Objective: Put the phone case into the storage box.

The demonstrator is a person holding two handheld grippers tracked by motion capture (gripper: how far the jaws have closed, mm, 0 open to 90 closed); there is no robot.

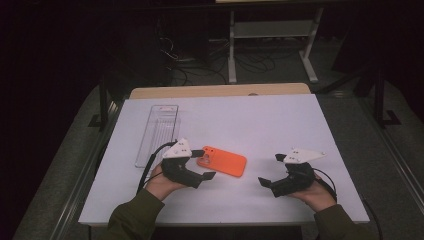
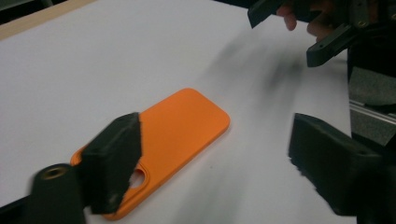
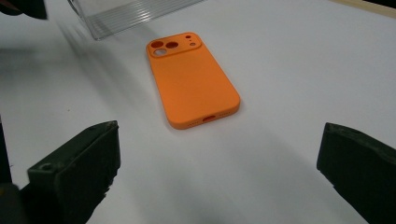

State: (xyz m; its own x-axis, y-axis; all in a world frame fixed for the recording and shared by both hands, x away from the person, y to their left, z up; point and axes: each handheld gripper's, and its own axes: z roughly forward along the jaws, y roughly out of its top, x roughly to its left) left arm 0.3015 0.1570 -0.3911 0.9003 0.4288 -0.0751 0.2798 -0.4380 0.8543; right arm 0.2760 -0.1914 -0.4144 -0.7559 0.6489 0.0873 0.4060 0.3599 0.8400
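Centrally, we are holding the left gripper [image 1: 204,163], jaws parted, beside the orange phone case [image 1: 223,161]; the right gripper [image 1: 271,171] is resting released at lower right.

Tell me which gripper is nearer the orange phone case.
Left. The left gripper is at the phone case's camera end, one finger over it; the right gripper sits apart, off its other end.

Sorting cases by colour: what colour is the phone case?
Orange phone case; the right gripper view shows it best.
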